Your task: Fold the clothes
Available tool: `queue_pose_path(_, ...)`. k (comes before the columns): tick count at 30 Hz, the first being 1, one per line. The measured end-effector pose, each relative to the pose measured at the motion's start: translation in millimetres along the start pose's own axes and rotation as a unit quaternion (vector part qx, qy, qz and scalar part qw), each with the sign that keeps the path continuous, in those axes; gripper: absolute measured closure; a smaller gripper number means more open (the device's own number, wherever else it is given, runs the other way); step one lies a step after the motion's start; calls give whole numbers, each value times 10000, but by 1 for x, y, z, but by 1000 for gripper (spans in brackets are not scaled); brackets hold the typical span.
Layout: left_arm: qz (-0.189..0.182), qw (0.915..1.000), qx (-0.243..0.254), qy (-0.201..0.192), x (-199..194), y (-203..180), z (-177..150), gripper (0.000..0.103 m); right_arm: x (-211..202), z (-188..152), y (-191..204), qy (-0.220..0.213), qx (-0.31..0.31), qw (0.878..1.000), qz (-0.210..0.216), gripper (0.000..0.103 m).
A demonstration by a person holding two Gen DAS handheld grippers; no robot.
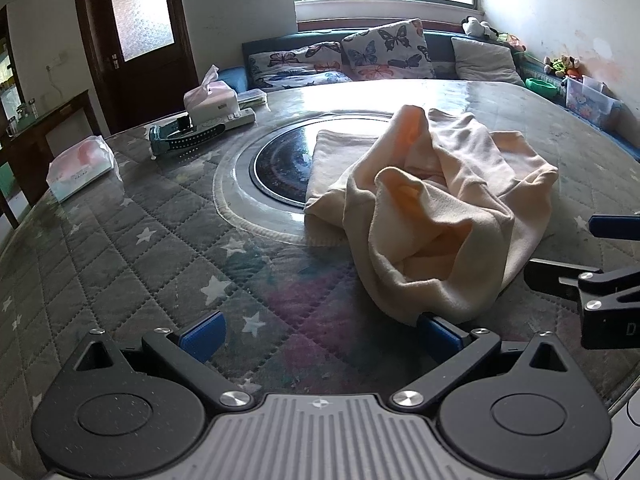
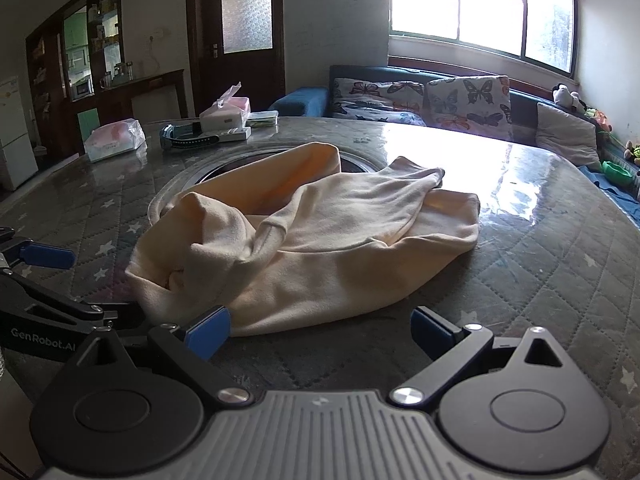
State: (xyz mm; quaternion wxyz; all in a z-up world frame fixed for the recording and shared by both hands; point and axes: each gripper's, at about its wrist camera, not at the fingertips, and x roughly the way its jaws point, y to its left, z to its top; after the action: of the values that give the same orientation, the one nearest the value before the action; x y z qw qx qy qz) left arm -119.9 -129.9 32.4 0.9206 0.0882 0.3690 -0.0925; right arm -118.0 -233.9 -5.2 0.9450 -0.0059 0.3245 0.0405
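A cream-coloured garment [image 1: 436,208] lies crumpled in a heap on the quilted star-pattern table cover [image 1: 140,248]. It also shows in the right wrist view [image 2: 320,240]. My left gripper [image 1: 320,336] is open and empty, low over the table at the garment's near edge; its right pad [image 1: 438,334] is right at the cloth. My right gripper [image 2: 320,330] is open and empty, just in front of the garment's near hem. It shows in the left wrist view [image 1: 600,260] at the right edge. The left gripper shows in the right wrist view [image 2: 48,280] at the left.
A round black glass insert [image 1: 284,160] sits in the table's middle, partly under the garment. A tissue box [image 1: 210,100], a wipes pack [image 1: 82,168], a power strip [image 1: 228,120] and a teal-grey tool [image 1: 184,136] lie at the far left. A sofa with butterfly cushions [image 1: 384,50] stands behind.
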Motion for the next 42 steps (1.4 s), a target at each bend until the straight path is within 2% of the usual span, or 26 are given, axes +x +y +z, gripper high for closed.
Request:
queue_pose_path(11, -169, 9997, 85, -162, -9, 3, 19, 0, 6, 17, -2, 39, 96, 9995, 291, 11)
queue_pose_path(22, -234, 9987, 67, -442, -2, 10, 67, 1, 21, 44, -20, 52, 258, 9990, 365, 20)
queue_pose_path(26, -388, 9974, 256, -544, 12, 3, 88, 12, 32, 56, -33, 86, 359, 9987, 340, 28)
queue_pose_path(32, -631, 9958, 517, -413, 48, -14, 121, 27, 51, 74, -53, 161, 534, 9980, 312, 34)
queue_pose_path(37, -798, 9923, 912, -249, 80, -33, 138, 29, 63, 87, -68, 184, 632, 9976, 221, 41)
queue_pose_path(39, -807, 9918, 979, -147, 96, -39, 140, 32, 68, 92, -75, 194, 686, 9973, 186, 43)
queue_pose_path(42, -759, 9931, 895, 18, 116, -40, 141, 51, 75, 98, -81, 232, 723, 9970, 133, 46)
